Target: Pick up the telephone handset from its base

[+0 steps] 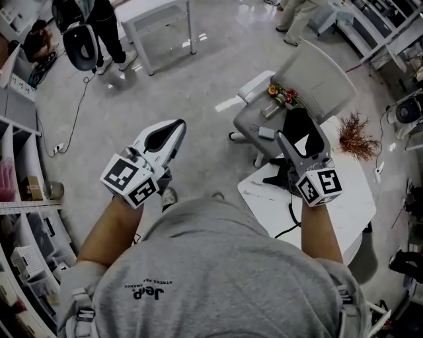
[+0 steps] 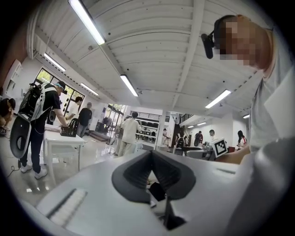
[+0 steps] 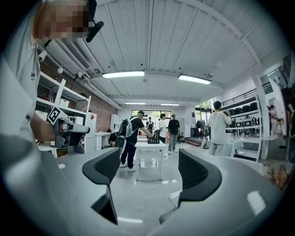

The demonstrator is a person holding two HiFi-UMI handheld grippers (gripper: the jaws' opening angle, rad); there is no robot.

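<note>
A black object [image 1: 275, 178], perhaps the telephone, lies on the small white table [image 1: 350, 198] at the lower right. My right gripper covers most of it, and a black cord [image 1: 289, 216] runs off it toward me. In the head view the right gripper [image 1: 299, 122] is held above that table, open and empty. The right gripper view shows the right gripper [image 3: 148, 159] with a wide gap between its pads, looking out across the room. My left gripper [image 1: 178, 125] hovers over the floor to the left. In its own view the left gripper [image 2: 151, 153] has its pads meeting, holding nothing.
A grey office chair [image 1: 317, 79] stands beyond the table, with flowers [image 1: 281, 92] and small items on its seat. A dried reddish plant [image 1: 357, 135] sits at the table's far side. Shelves [image 1: 20, 198] line the left. A white table [image 1: 158, 20] and several people are farther off.
</note>
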